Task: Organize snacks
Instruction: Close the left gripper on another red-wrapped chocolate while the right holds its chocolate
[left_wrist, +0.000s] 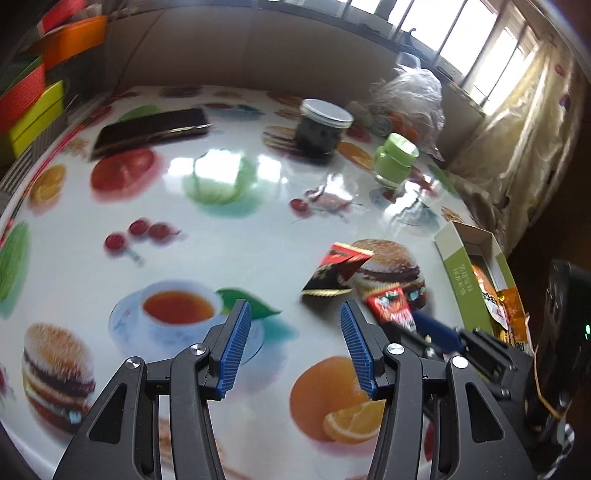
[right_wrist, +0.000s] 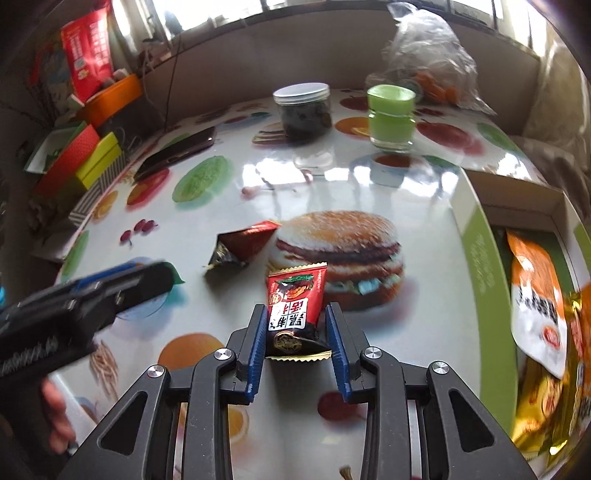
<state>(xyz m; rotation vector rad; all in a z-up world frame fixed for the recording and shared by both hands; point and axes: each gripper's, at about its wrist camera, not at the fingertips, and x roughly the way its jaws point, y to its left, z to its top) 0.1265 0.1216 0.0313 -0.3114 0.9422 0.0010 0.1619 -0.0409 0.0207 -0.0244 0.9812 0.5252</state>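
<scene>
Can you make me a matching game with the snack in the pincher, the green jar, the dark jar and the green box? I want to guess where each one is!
Things:
1. red snack packet
2. green jar
3. dark jar
4. green box

Places:
A. has a silver lid
B. between the right gripper fingers
C. holds orange packets
D. beside a clear plastic bag

Pairs: 1-B, 2-D, 3-A, 4-C

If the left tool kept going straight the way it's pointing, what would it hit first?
Probably the bare printed tablecloth. The left tool is open with nothing between its fingers, and the red-and-black snack packet lies just right of its line, though depth is unclear.
</scene>
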